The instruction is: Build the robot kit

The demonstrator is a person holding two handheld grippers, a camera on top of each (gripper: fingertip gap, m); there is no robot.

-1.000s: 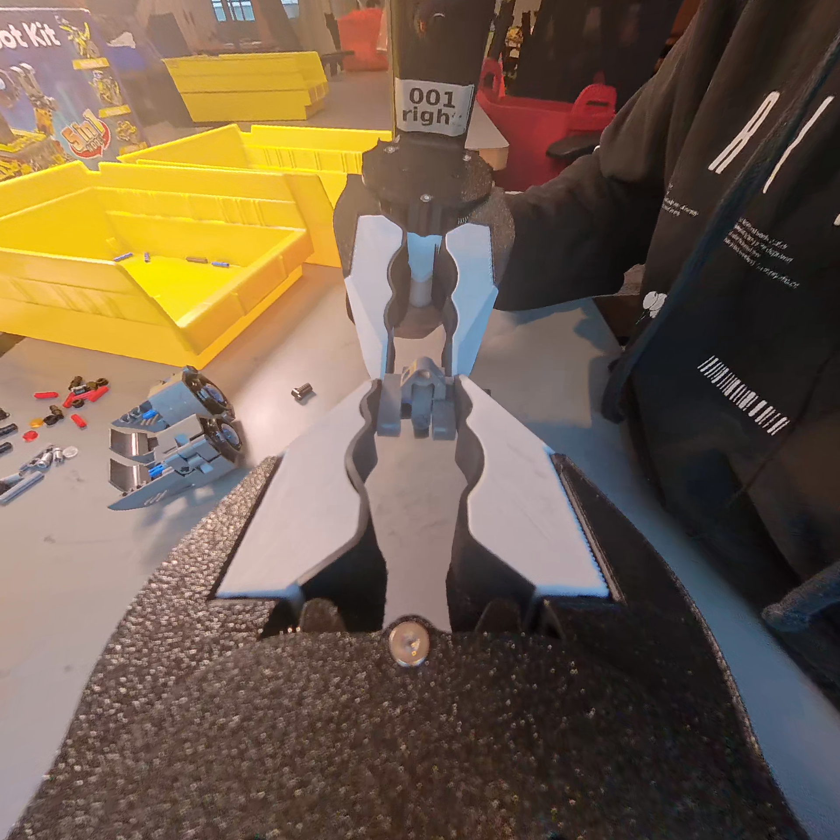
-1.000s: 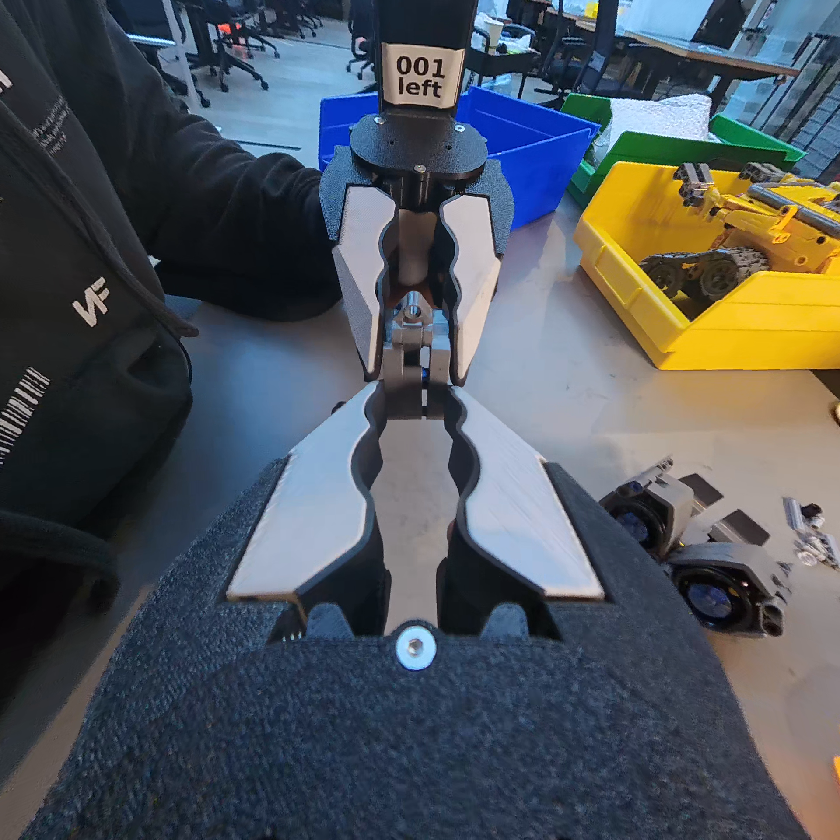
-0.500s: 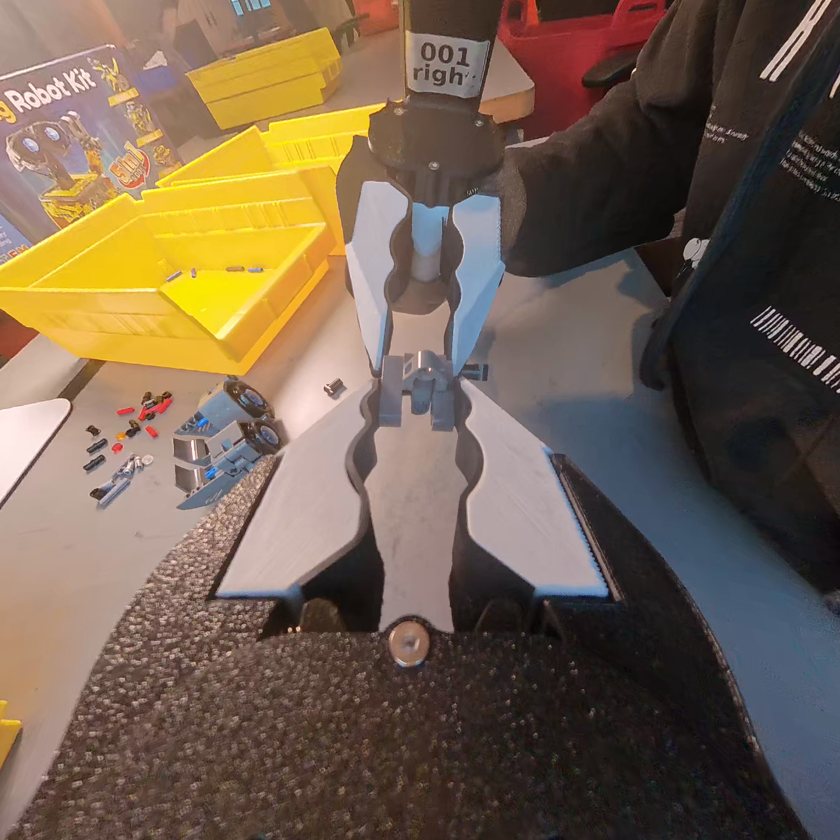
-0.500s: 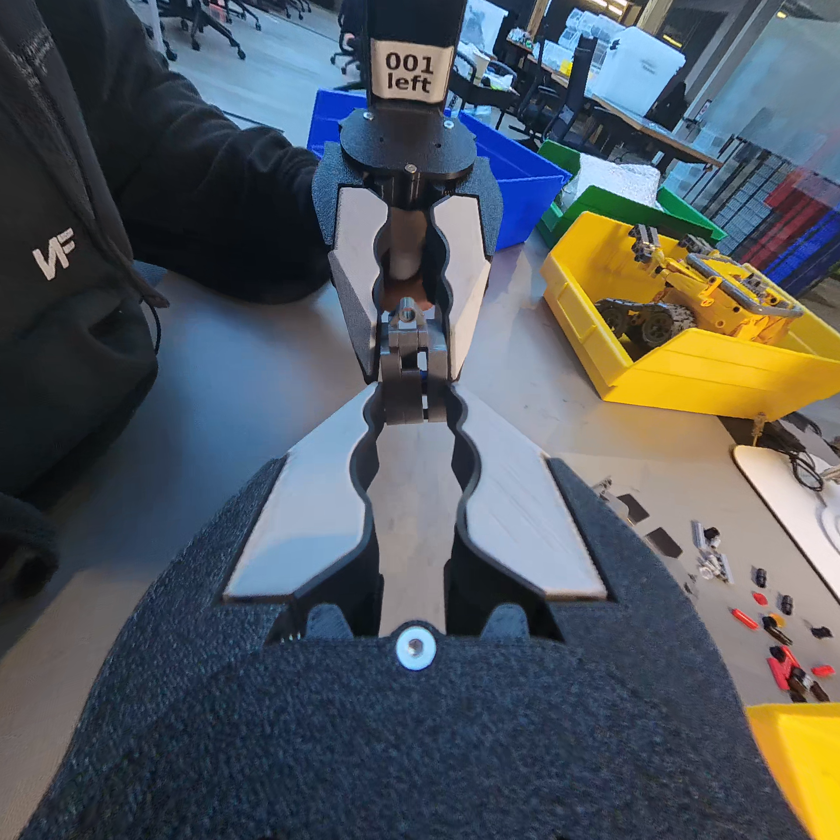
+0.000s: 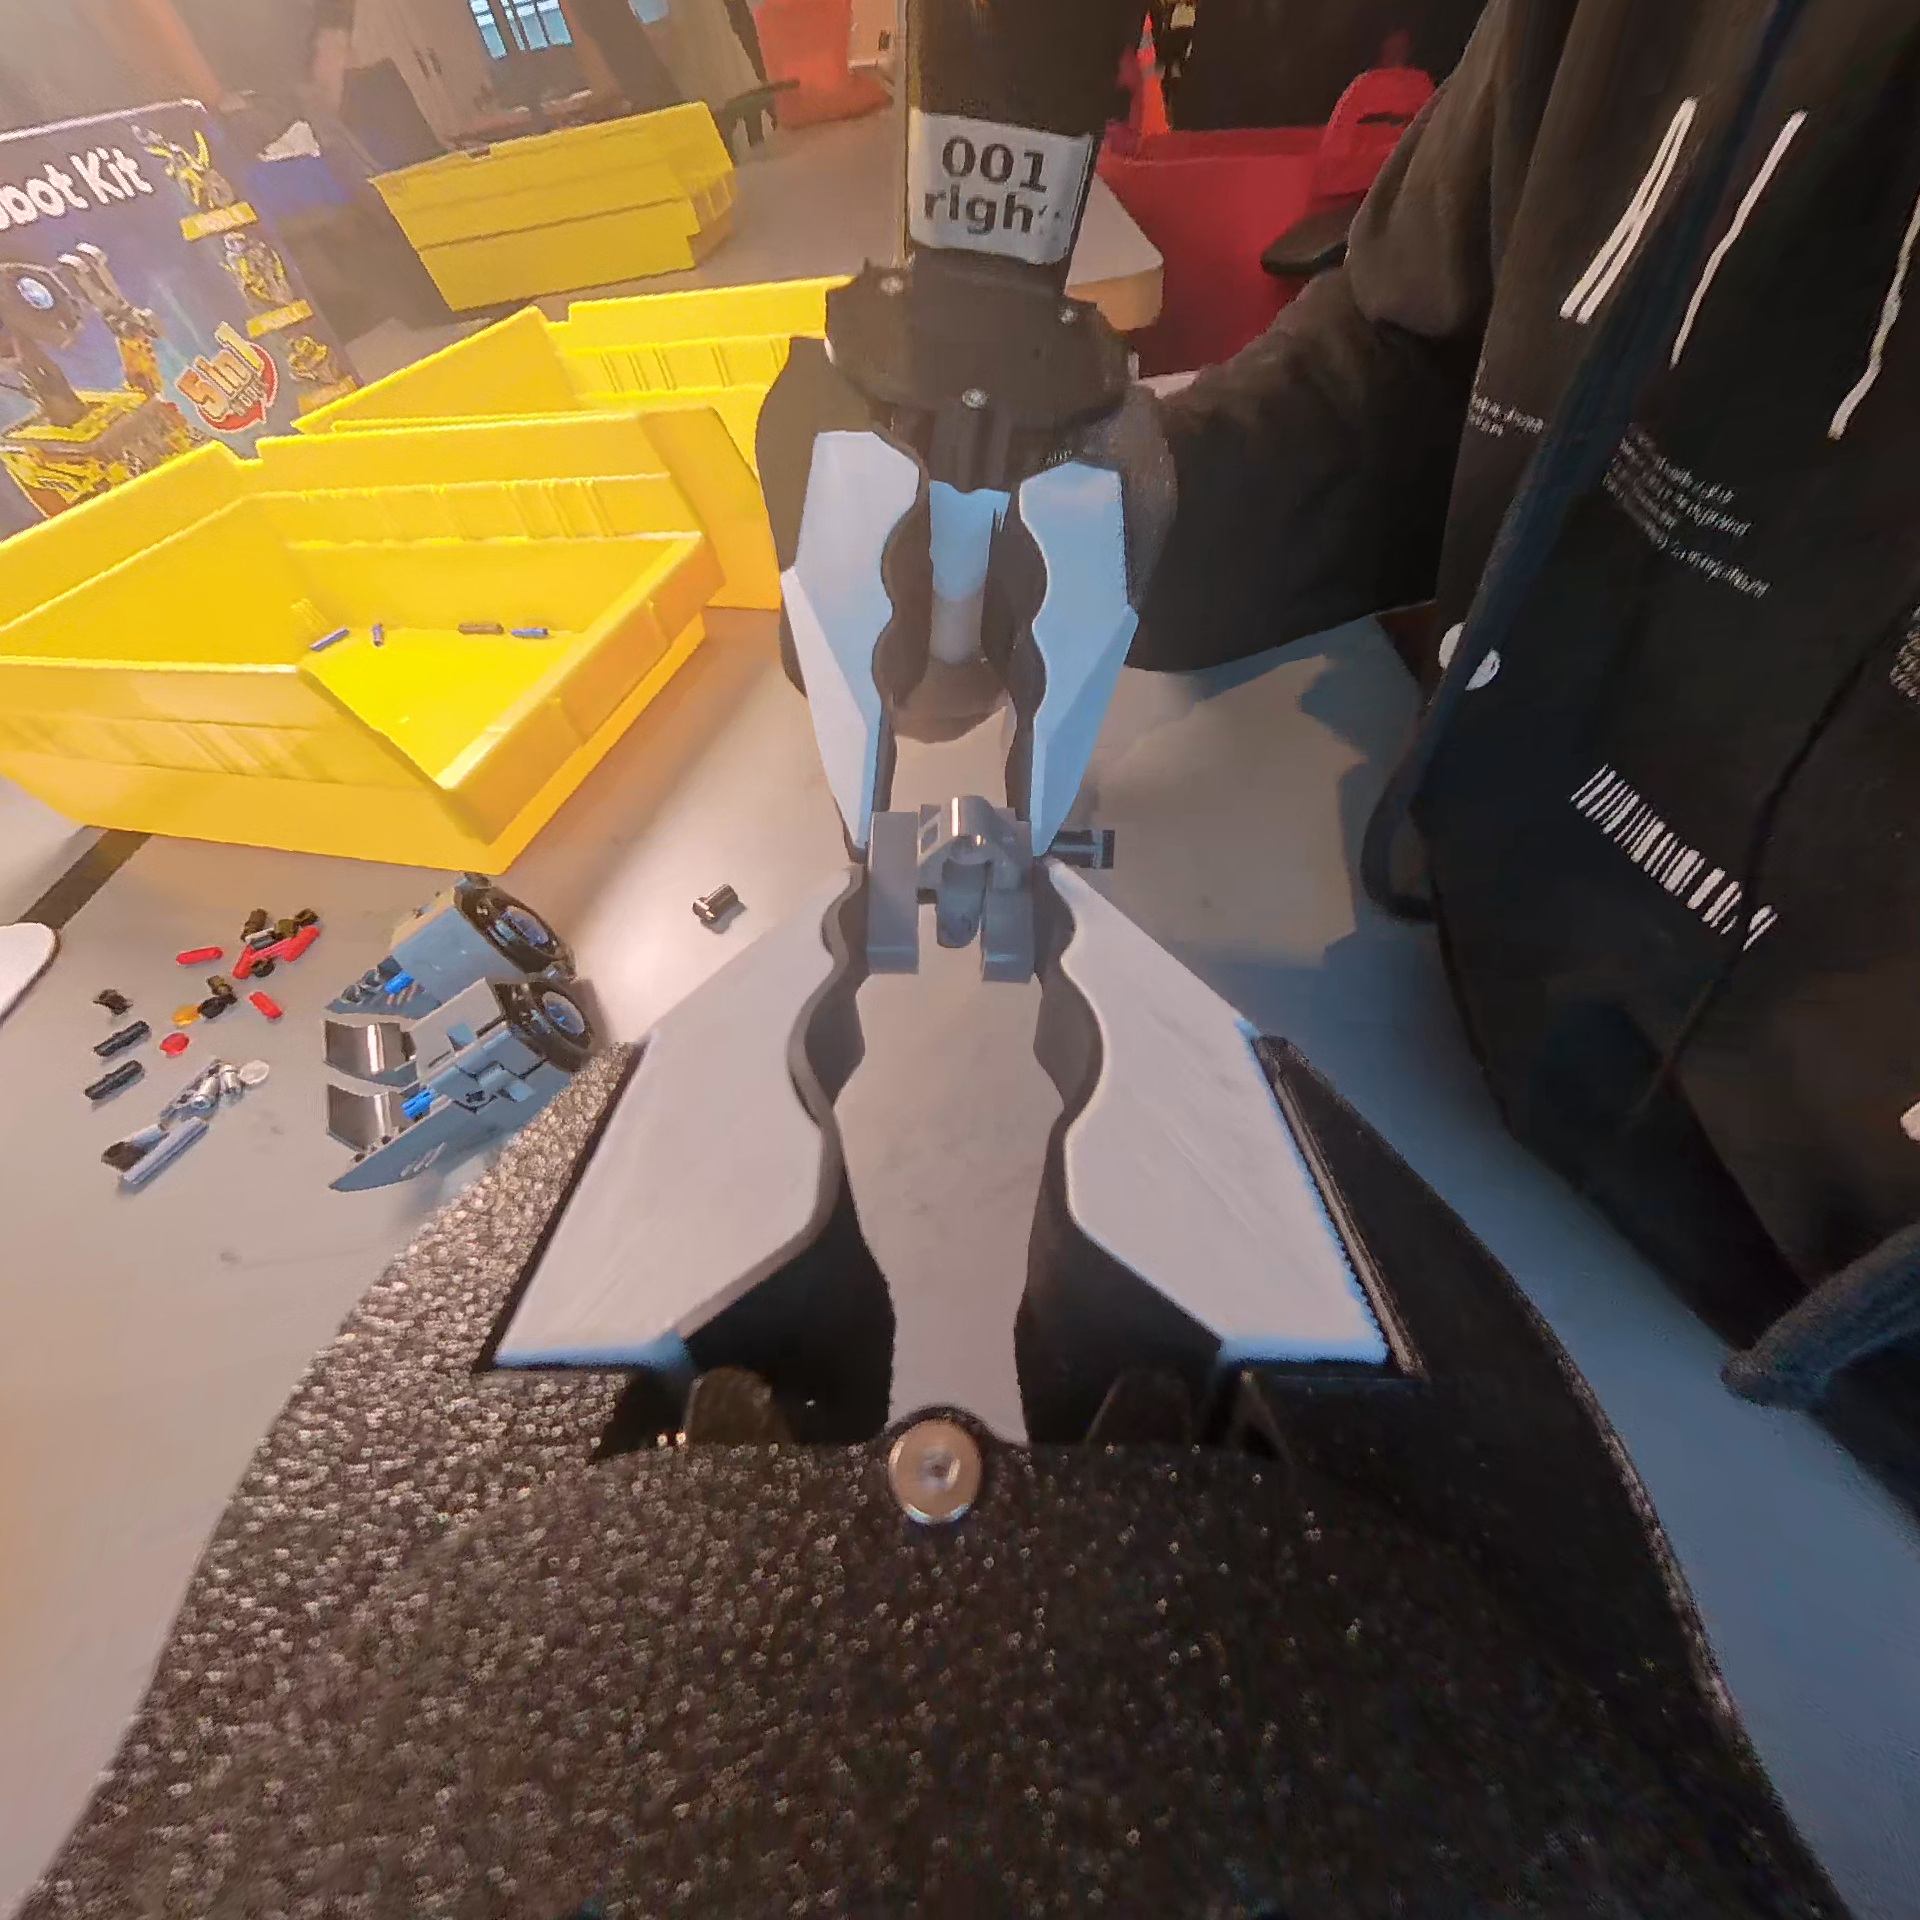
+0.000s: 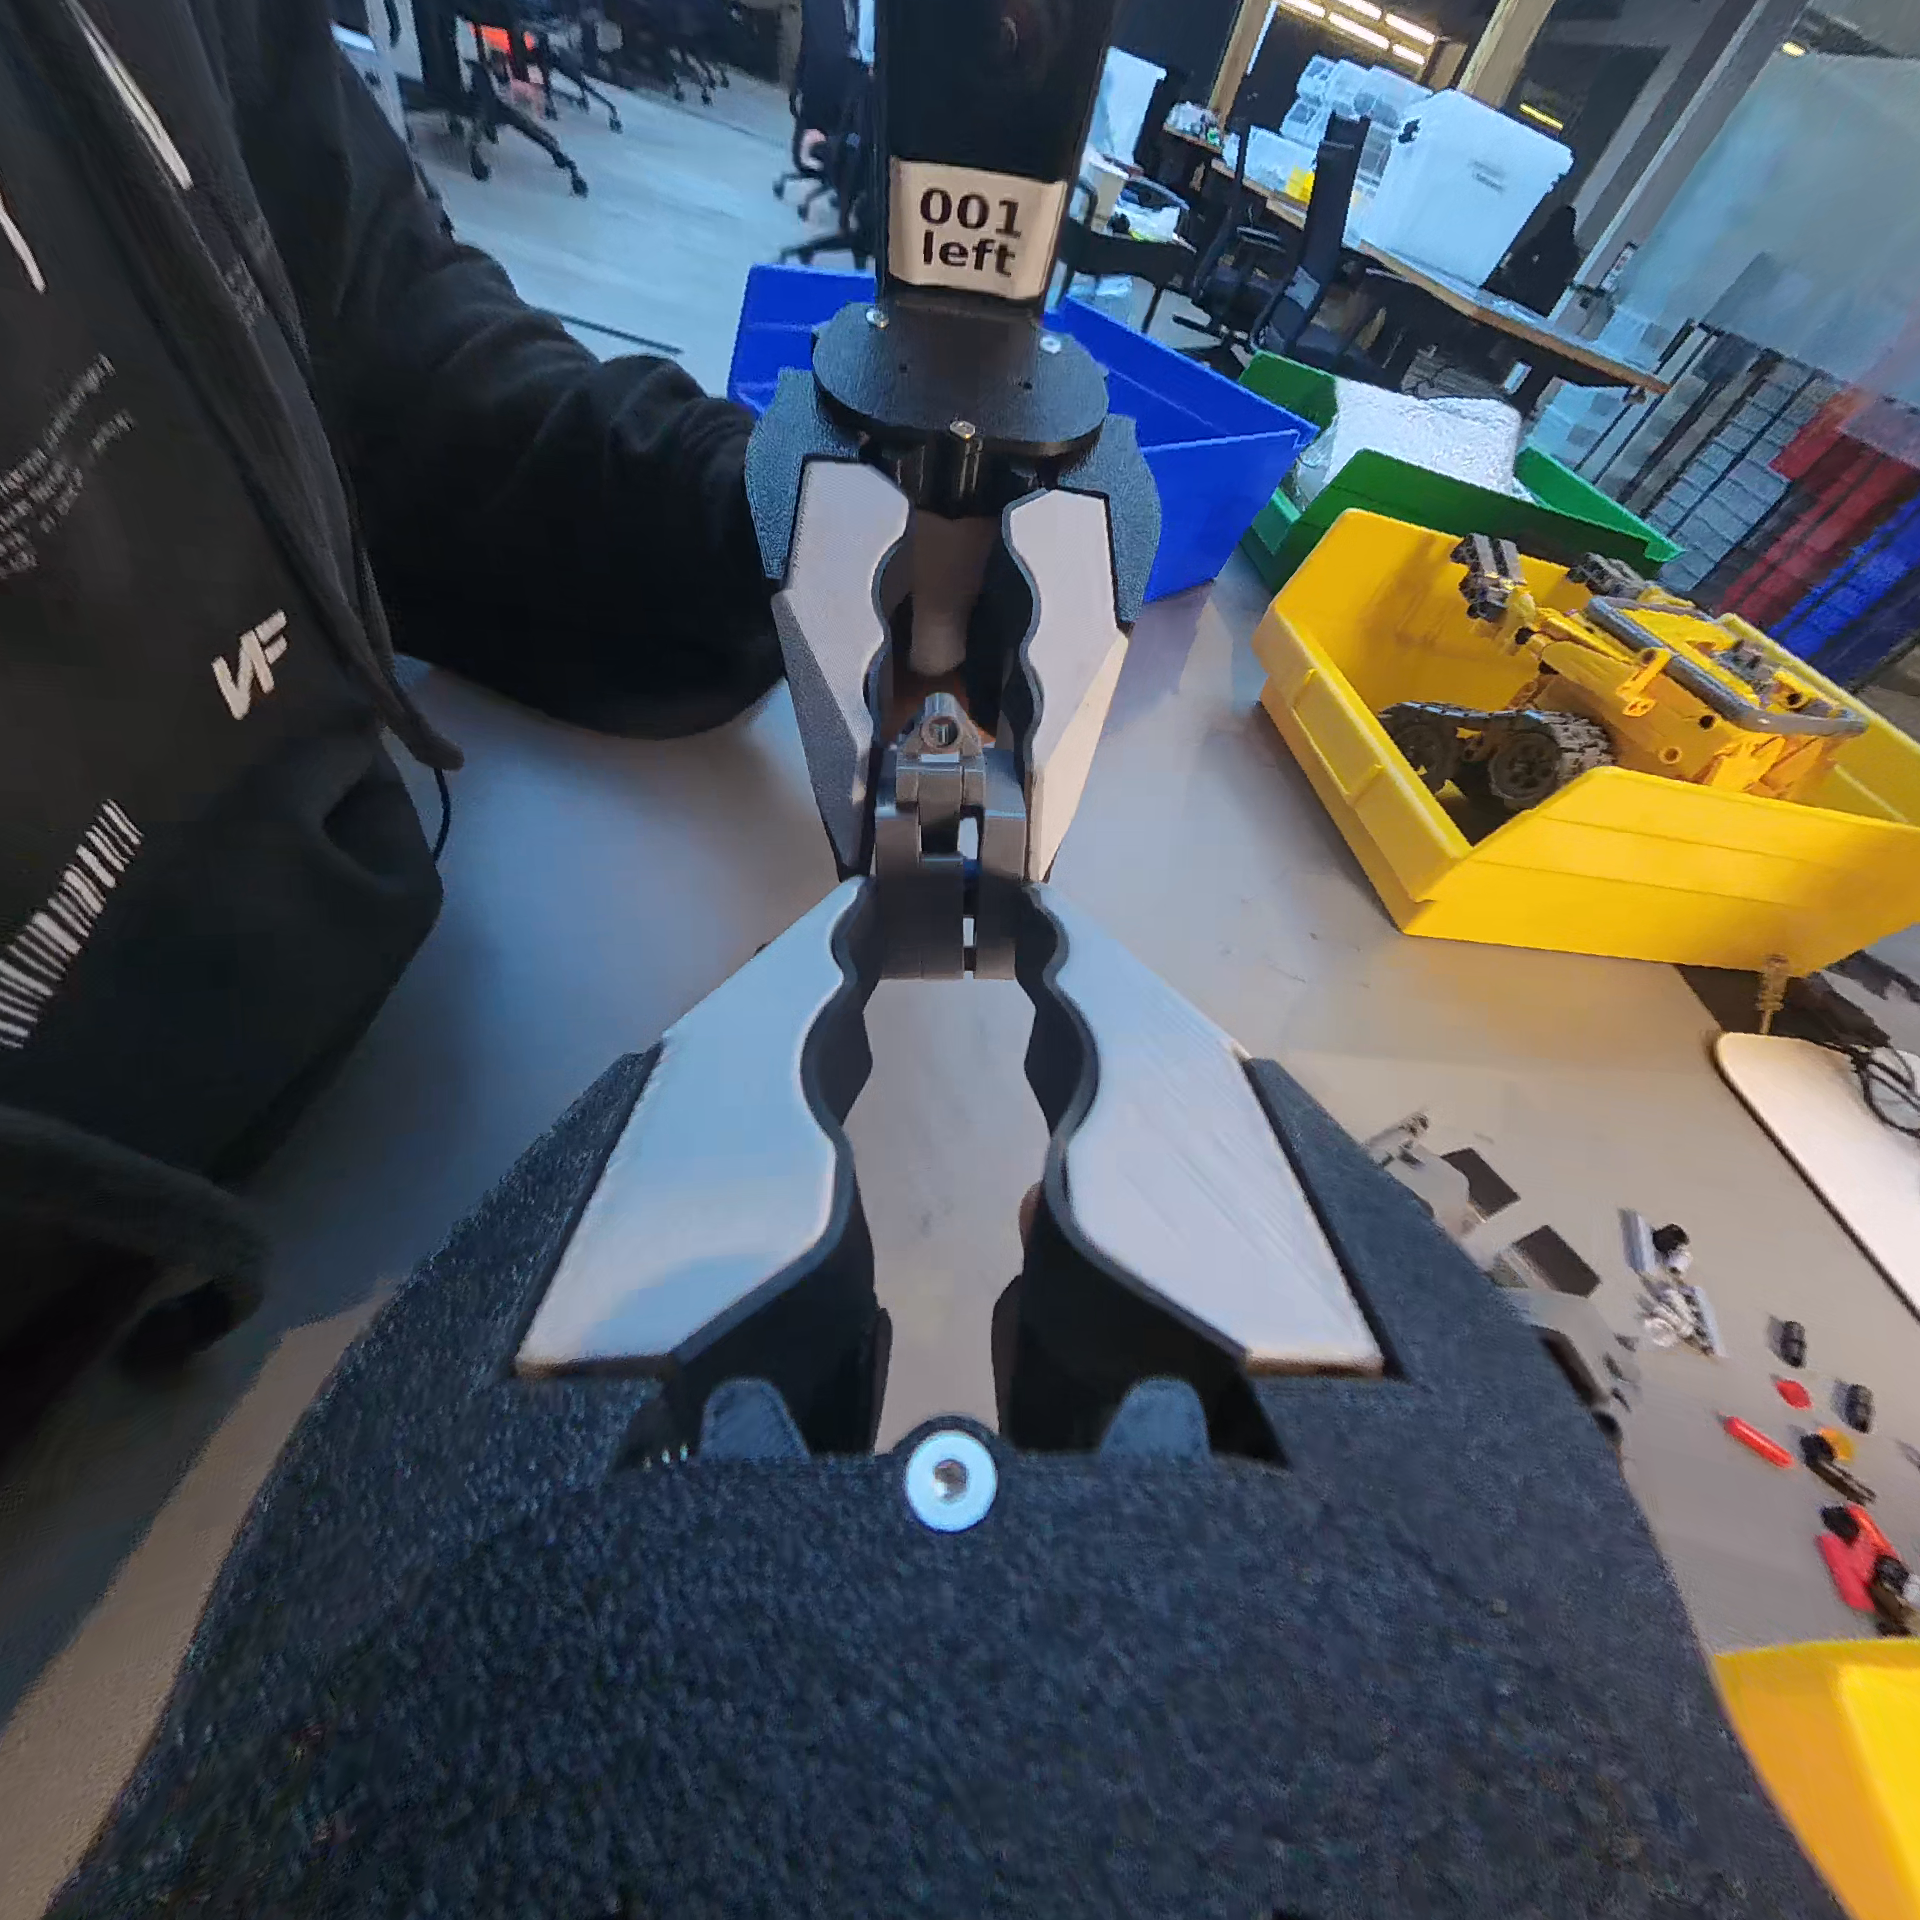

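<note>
A small grey brick assembly (image 5: 896,914) hangs above the grey table, clamped from both ends. My left gripper (image 5: 954,920) is shut on its near end. My right gripper (image 5: 951,831) faces it tip to tip and is shut on the far end. A short black pin (image 5: 1086,844) sticks out beside the right gripper's tip. In the right wrist view the same assembly (image 6: 925,935) sits between my right gripper (image 6: 943,914) and the left gripper (image 6: 940,821) opposite. A person in a black hoodie (image 5: 1662,623) holds both.
Yellow bins (image 5: 582,727) stand at the left rear beside a printed toy box (image 5: 104,312). A grey wheeled sub-assembly (image 5: 457,1029), a loose black pin (image 5: 715,902) and small red and black parts (image 5: 208,977) lie on the table. A yellow bin (image 6: 1610,873) holds a tracked model (image 6: 1621,686); blue (image 6: 1195,457) and green (image 6: 1403,499) bins stand behind. Less than 4 cm separates the two grippers' tips.
Both grippers stay clamped on the grey assembly. The pair swung and tilted together, so the background shifted one way and partly back. The black pin beside the right tip came into view.
</note>
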